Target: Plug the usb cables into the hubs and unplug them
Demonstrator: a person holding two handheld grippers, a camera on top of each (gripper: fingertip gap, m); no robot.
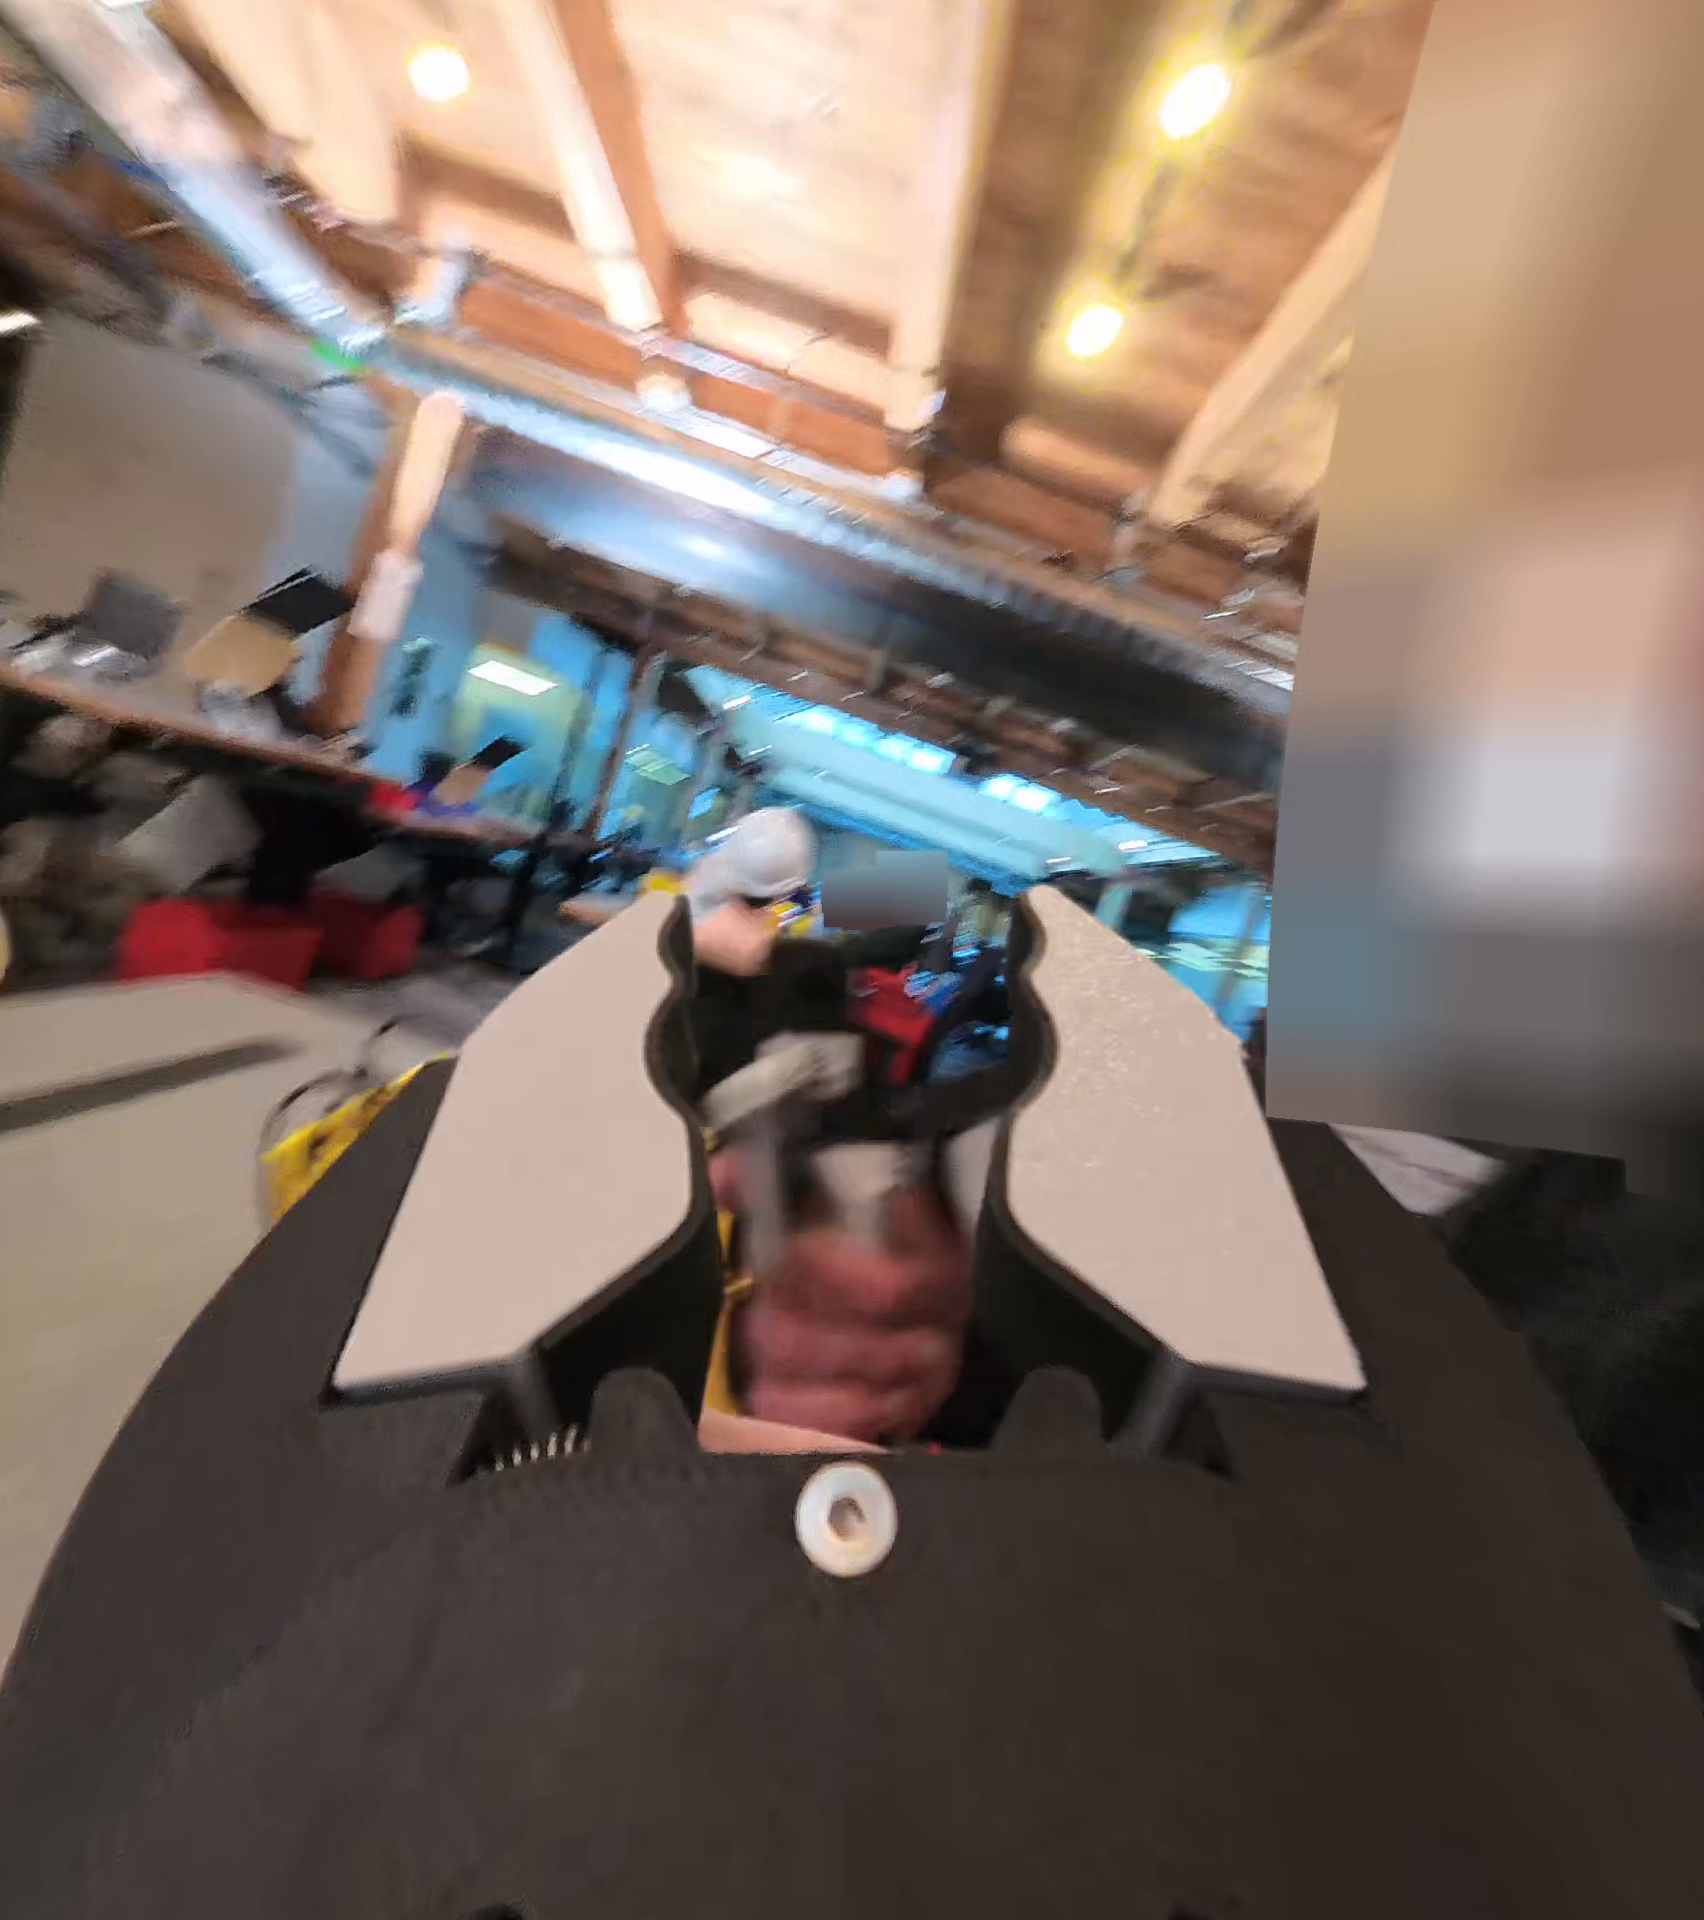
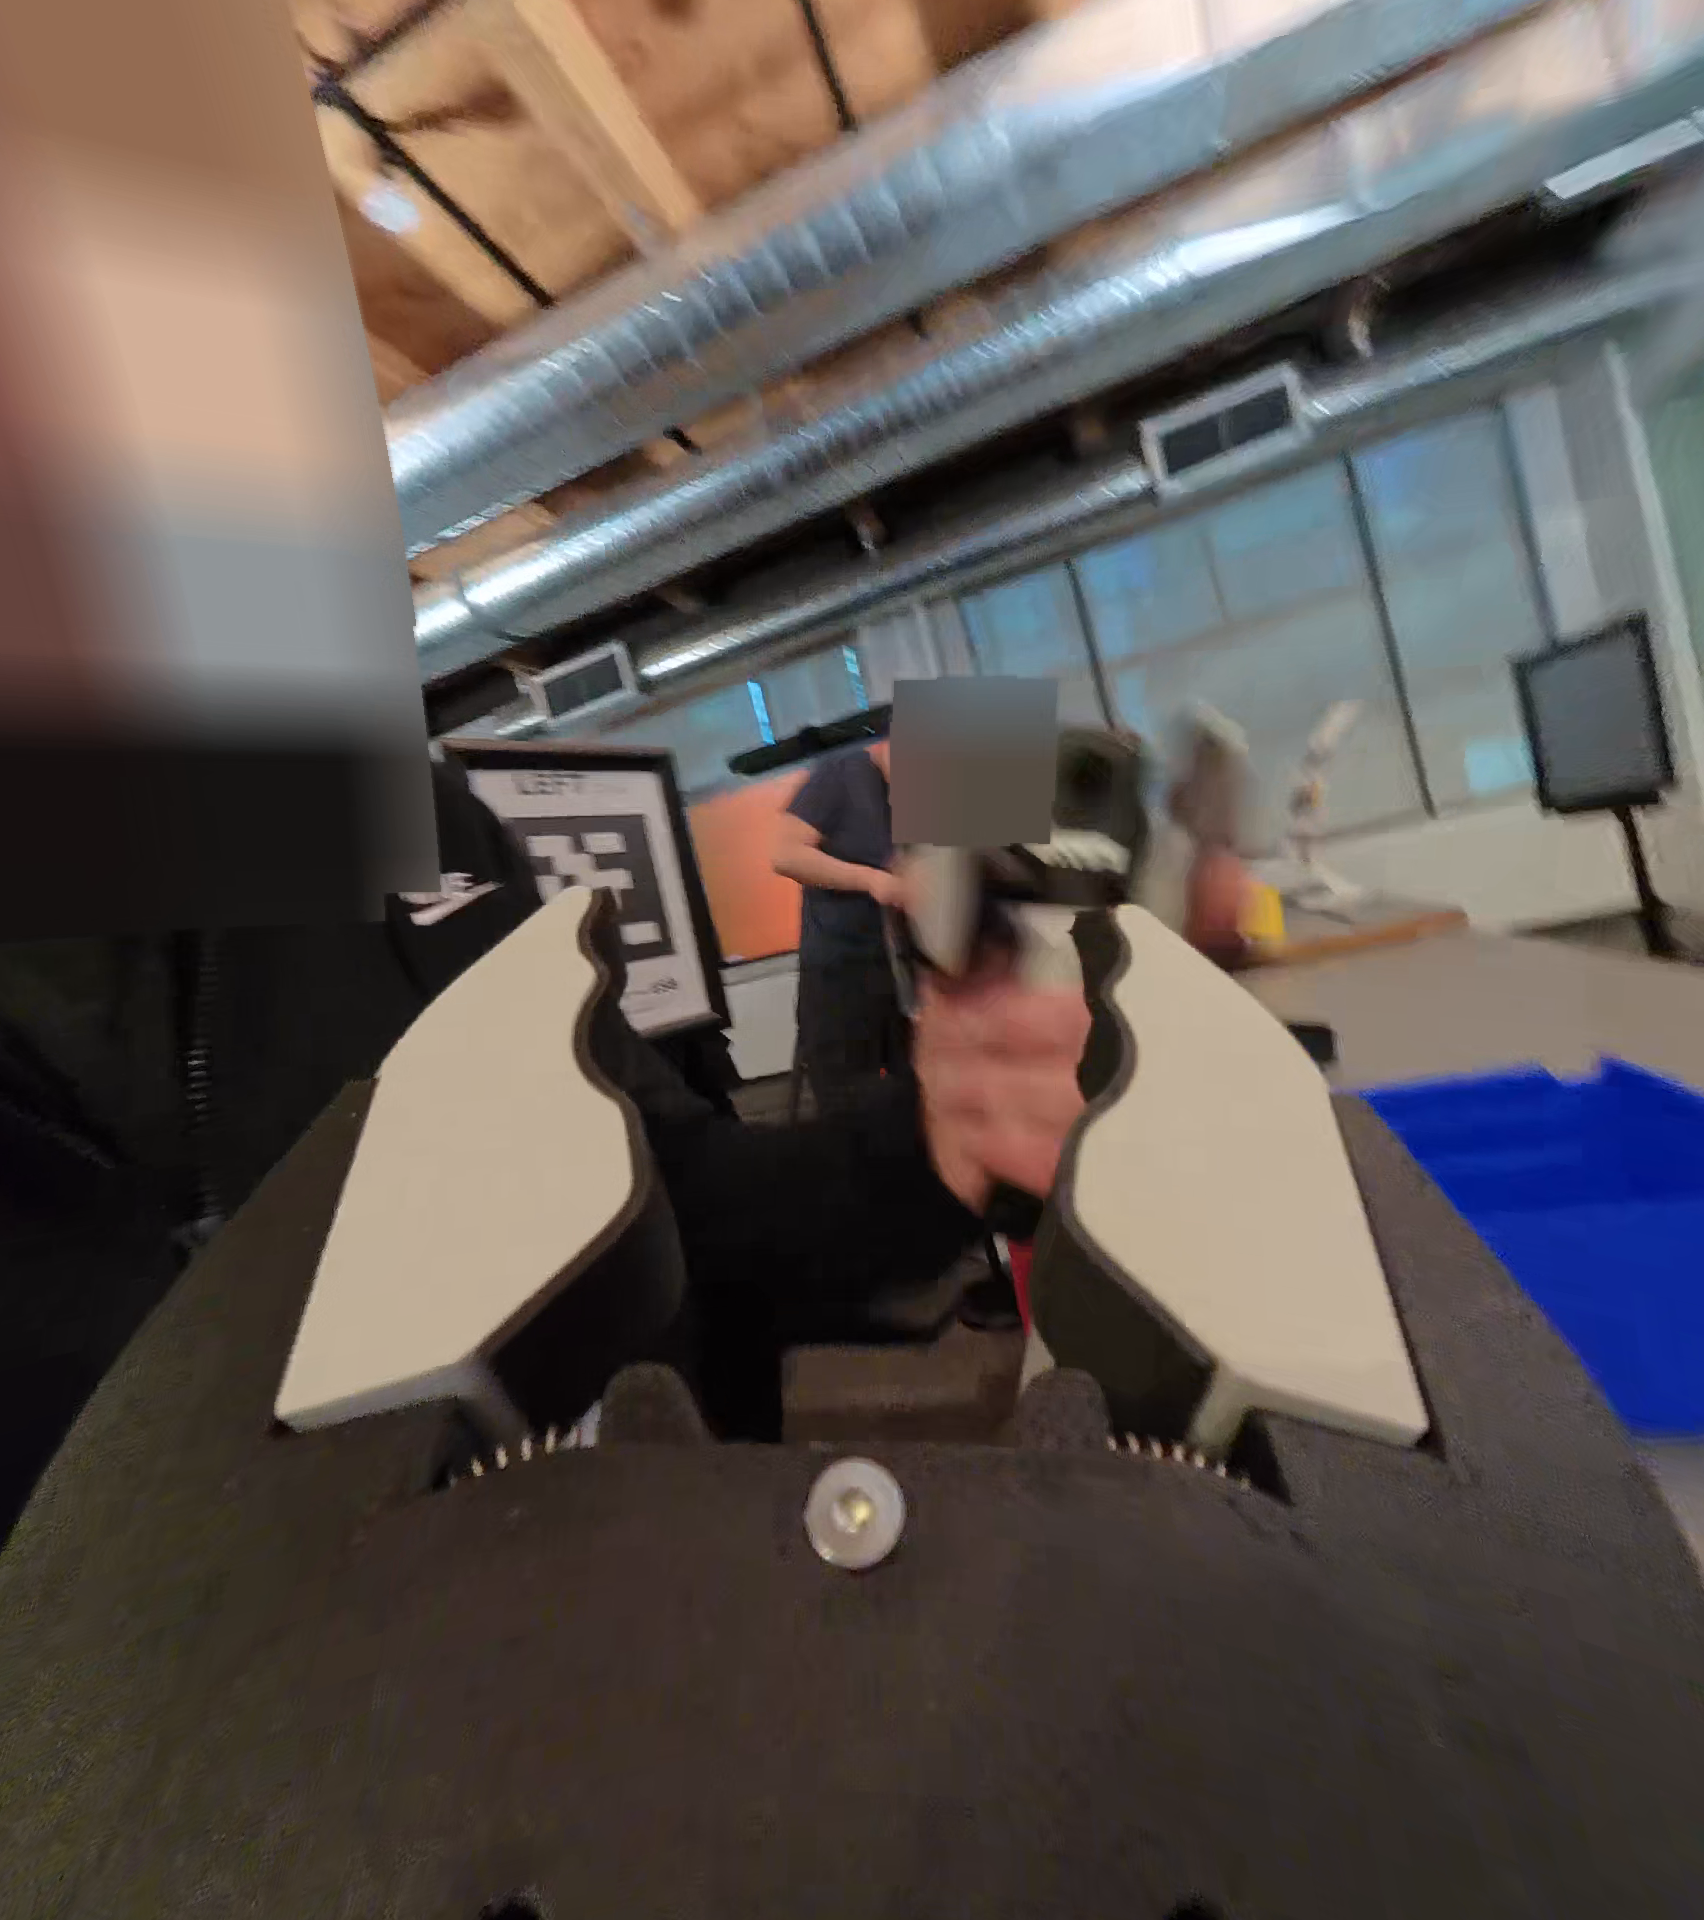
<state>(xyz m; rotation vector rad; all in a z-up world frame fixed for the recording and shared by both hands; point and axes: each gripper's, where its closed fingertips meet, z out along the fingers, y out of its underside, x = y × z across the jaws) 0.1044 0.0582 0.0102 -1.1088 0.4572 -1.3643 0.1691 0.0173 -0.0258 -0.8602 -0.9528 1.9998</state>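
No USB cable or hub shows in either view. Both grippers point up and across at each other, away from any table. My left gripper [image 1: 853,914] is open and empty; between its grey fingers [image 1: 557,1143] I see a hand [image 1: 827,1320] gripping the other gripper's handle. My right gripper [image 2: 853,914] is open and empty; past its grey fingers [image 2: 1232,1174] a hand [image 2: 1004,1091] holds the left gripper [image 2: 1056,862], seen farther off. Both views are motion-blurred.
A person in dark clothes stands close on the right of the left view and the left of the right view. A blue bin [image 2: 1637,1247] lies at right. Another person [image 2: 837,894], a framed marker board [image 2: 609,873] and a black panel on a stand [image 2: 1596,727] stand behind.
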